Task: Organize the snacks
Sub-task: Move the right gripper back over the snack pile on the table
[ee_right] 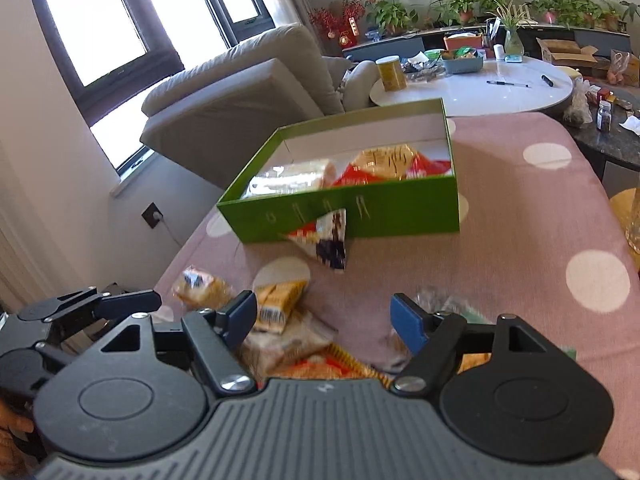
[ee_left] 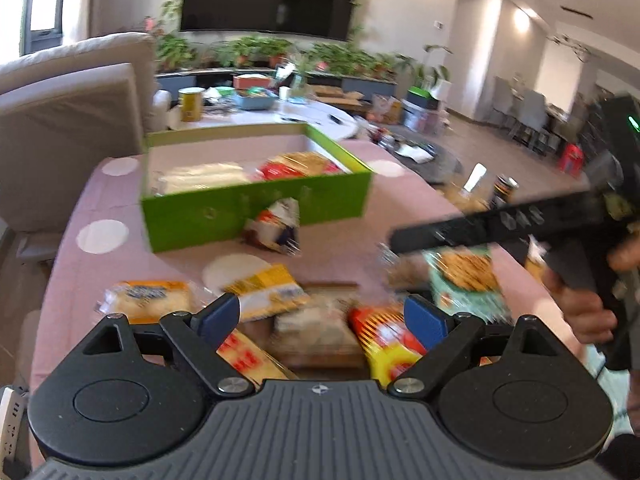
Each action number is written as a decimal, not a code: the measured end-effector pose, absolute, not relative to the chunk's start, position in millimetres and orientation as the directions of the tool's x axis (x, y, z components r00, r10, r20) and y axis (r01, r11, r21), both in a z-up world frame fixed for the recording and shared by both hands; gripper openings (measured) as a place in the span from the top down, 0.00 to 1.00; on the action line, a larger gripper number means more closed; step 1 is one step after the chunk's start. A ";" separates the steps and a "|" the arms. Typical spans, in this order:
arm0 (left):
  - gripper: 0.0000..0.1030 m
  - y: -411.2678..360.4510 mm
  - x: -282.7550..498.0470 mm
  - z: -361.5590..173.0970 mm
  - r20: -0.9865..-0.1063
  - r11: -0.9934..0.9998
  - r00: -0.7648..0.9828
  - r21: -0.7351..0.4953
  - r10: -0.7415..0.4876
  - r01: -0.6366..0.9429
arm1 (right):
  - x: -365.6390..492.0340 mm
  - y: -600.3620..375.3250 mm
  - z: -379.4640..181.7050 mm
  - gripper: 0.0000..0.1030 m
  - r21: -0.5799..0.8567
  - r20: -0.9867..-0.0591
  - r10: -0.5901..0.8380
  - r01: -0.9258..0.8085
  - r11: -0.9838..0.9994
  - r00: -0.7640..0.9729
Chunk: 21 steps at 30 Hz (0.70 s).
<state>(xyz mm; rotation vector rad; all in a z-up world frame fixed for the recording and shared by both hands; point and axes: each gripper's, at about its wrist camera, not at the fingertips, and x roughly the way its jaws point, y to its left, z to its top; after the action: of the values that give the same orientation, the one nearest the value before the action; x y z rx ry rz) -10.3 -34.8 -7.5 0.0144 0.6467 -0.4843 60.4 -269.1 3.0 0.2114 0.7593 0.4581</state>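
Note:
A green box (ee_left: 256,208) (ee_right: 360,212) stands on the pink dotted tablecloth (ee_left: 80,272) and holds a pale packet (ee_left: 208,174) and a red-and-yellow packet (ee_left: 296,166). A small red, white and blue packet (ee_left: 276,228) (ee_right: 324,240) leans against its front wall. Several snack packets lie in a pile near me, among them a yellow one (ee_left: 268,296) (ee_right: 276,304) and a red-yellow one (ee_left: 388,340). My left gripper (ee_left: 320,316) is open and empty over the pile. My right gripper (ee_right: 324,316) is open and empty over the same pile; it shows from the side in the left wrist view (ee_left: 500,224).
A grey sofa (ee_left: 68,120) (ee_right: 248,92) stands beyond the table's left side. A round white table (ee_right: 480,88) with a yellow can (ee_right: 392,74) and clutter is behind the box. A glass object (ee_right: 634,216) sits at the right table edge.

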 end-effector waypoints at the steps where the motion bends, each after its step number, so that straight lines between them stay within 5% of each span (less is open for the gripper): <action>1: 0.14 -39.3 -16.0 -8.9 -0.586 0.879 0.679 -0.131 -0.441 0.458 | 58.1 -270.6 2.3 0.37 0.349 -0.613 0.471 -0.317 0.882 0.635; 11: 0.12 -82.1 -51.8 -18.0 -0.622 0.803 0.613 -0.046 -0.488 0.594 | 43.8 -278.3 2.7 0.37 0.362 -0.600 0.461 -0.291 0.885 0.654; 21: 0.12 -64.5 -12.8 -47.3 -0.670 0.913 0.694 0.058 -0.264 0.403 | 45.2 -282.0 -3.4 0.36 0.360 -0.613 0.449 -0.276 0.891 0.650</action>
<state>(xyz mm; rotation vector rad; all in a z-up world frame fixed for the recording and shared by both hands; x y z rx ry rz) -12.8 -64.5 -47.3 0.2068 0.7128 -0.3752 45.2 -282.0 -3.4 0.2441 0.7582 0.4169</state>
